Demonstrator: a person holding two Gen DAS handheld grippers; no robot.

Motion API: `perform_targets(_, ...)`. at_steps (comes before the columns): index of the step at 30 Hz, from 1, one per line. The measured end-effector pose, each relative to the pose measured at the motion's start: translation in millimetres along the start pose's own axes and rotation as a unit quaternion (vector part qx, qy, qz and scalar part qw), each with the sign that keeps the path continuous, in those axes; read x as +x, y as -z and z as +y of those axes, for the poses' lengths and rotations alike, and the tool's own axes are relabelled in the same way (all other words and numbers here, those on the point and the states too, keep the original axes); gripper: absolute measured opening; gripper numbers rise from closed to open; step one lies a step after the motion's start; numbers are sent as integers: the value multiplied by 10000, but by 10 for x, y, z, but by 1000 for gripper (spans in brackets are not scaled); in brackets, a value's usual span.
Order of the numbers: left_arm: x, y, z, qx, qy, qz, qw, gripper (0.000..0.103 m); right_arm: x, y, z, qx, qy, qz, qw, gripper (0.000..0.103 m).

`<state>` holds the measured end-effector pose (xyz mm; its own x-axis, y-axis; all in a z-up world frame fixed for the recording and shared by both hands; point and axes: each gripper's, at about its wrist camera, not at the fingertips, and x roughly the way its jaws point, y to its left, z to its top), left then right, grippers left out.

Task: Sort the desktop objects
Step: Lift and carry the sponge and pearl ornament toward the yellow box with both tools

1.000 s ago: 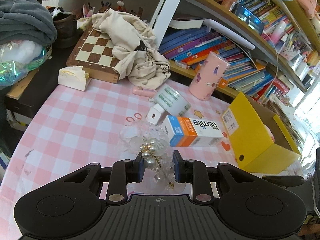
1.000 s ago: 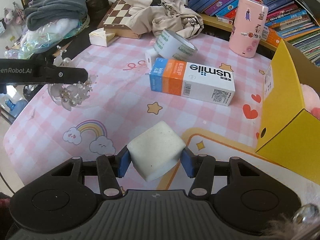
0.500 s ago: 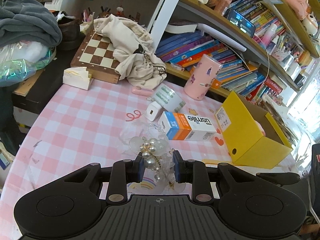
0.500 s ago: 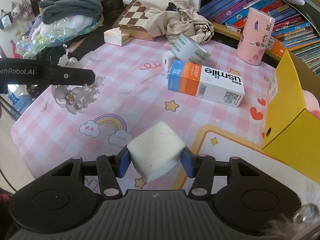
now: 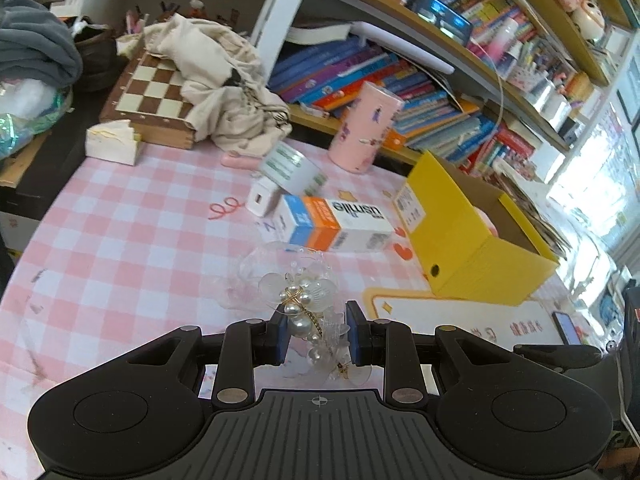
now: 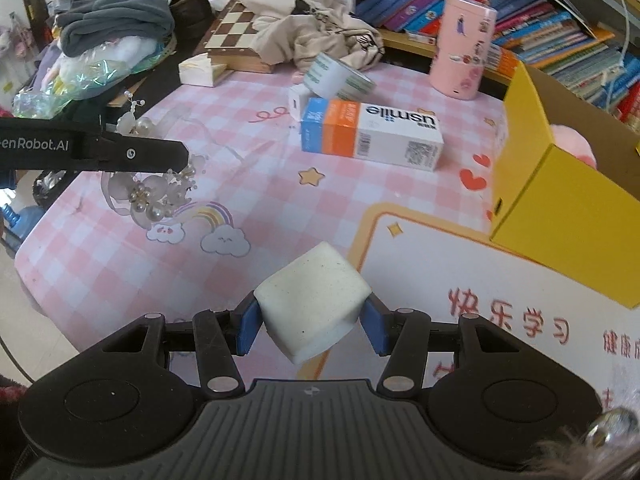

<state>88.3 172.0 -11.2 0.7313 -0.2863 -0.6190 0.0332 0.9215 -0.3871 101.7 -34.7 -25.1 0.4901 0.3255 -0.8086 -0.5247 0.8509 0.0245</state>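
Observation:
My left gripper (image 5: 316, 336) is shut on a pearl and clear-petal hair ornament (image 5: 304, 300), held above the pink checked tablecloth (image 5: 132, 240). In the right wrist view the same ornament (image 6: 154, 196) hangs under the left gripper's black finger (image 6: 132, 155) at the left. My right gripper (image 6: 312, 330) is shut on a white foam cube (image 6: 314, 300), above the cloth's near edge. A yellow open box (image 6: 560, 216) stands to the right, a pink soft thing inside it.
A blue, orange and white "usmile" carton (image 6: 372, 136) lies mid-table, with a tape roll (image 6: 338, 76) and a small white charger (image 6: 298, 102) behind it. A pink cylinder (image 6: 464, 48), a chessboard (image 5: 152, 96) under beige cloth and bookshelves line the back.
Both grippers drew back from the table's middle, so the carton and yellow box look farther off. The ornament and the cube stay gripped as before.

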Motion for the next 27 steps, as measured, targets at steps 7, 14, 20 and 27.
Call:
perform_targets(7,-2,62,-78,114,102,84,9998,26,-50,102,-8,120,61,12,9999,50)
perform_targets(14,-4,44,-116,124,116,56,9998,26,-80,102,-13,70,88,-14,9999,50)
perform_targets(20,77,51,-231,236,276,153,9992,26,-144,154,-125,221,228,-28,9995,50)
perform_targets(27,180,43,-398,403,437,245,9979,26,-240,239,-285,429,380,-56,9983,50)
